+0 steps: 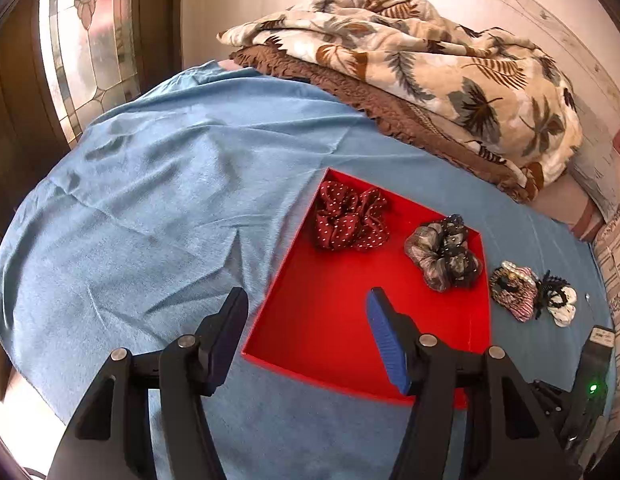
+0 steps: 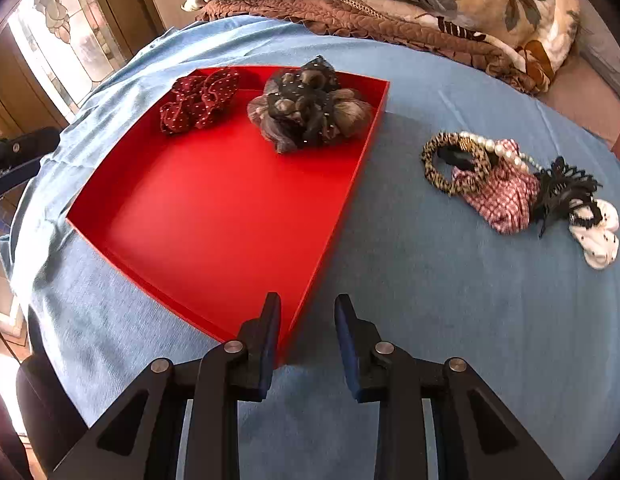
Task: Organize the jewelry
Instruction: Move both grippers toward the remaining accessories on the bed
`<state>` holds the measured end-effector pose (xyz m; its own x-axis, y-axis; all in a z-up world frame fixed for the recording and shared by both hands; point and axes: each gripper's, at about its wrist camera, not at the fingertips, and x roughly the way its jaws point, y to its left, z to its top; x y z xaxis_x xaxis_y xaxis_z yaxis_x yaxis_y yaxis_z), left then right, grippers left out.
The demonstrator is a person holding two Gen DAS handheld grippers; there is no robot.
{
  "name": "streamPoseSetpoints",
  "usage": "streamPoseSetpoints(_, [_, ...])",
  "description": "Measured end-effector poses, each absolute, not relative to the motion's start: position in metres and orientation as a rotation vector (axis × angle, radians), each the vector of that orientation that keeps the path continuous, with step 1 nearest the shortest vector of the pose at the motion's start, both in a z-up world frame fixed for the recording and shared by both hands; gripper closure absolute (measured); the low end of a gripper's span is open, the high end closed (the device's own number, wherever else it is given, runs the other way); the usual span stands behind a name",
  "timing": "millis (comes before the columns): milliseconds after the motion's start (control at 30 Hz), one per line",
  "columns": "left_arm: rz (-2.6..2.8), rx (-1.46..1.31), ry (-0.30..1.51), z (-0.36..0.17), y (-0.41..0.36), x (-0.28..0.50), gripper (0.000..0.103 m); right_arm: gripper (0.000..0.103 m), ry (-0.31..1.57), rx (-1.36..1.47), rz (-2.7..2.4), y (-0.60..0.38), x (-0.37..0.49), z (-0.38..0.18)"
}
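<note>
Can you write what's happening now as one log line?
red tray: two scrunchies inside | pile of hair ties: on blue cloth | left gripper: open, empty | right gripper: open, empty

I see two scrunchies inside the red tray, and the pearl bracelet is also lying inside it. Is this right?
Not quite. The red tray holds only the dotted scrunchie and the grey scrunchie. The pearl bracelet lies outside the tray, on the blue cloth with the other pieces, as the right wrist view shows.
</note>
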<state>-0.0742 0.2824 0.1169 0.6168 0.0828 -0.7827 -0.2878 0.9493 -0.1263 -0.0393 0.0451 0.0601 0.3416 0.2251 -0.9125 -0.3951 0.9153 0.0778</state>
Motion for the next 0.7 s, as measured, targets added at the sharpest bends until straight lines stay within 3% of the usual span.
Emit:
streamPoseSetpoints(167, [0.164, -0.197, 0.875, 0.132, 0.246, -0.076, 0.042, 0.073, 1.118, -0.107, 0.469, 0.029, -0.054, 0.07])
streamPoseSetpoints(300, [0.1, -0.115, 0.873, 0.138, 0.199, -0.071, 0.041, 0.052, 1.058, -0.057, 0.463, -0.009, -0.072, 0.085])
streamPoseSetpoints(700, [-0.094, -0.014, 0.982, 0.114, 0.073, -0.019, 0.04, 0.052, 0.992, 0.141, 0.172, -0.186, -0.07, 0.086])
